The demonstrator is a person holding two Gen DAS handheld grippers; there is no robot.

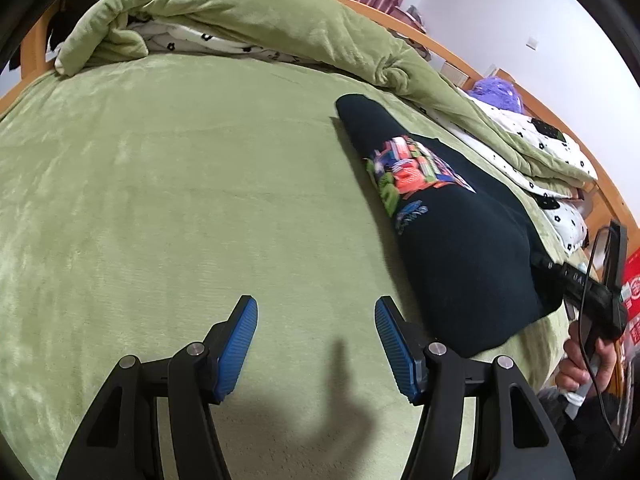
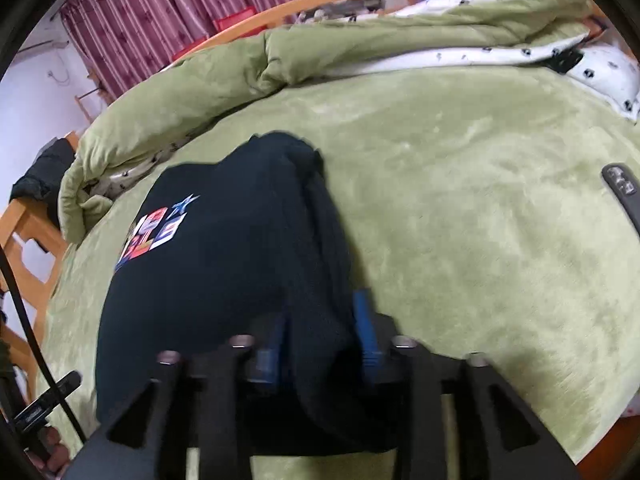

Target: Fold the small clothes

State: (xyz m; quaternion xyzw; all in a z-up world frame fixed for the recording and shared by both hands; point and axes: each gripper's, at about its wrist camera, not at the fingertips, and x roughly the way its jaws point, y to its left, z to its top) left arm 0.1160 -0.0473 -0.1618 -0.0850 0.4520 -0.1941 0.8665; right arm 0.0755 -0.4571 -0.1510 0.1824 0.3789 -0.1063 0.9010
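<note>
A small black garment [image 1: 452, 216] with a colourful print lies folded on the green bed cover, to the right in the left wrist view. My left gripper [image 1: 316, 316] is open and empty, just left of the garment's near edge. My right gripper [image 2: 324, 320] is shut on a thick fold of the black garment [image 2: 224, 272] at its near right side; the blue fingers [image 2: 366, 328] press into the cloth. The right gripper's body also shows in the left wrist view [image 1: 592, 300], at the garment's right end.
The green bed cover [image 1: 160, 200] spreads wide to the left. A rolled green quilt [image 1: 248, 16] with white flowered lining lies along the far side. The wooden bed frame [image 2: 24, 232] runs around the edge. A purple fluffy thing [image 1: 498, 94] sits beyond the quilt.
</note>
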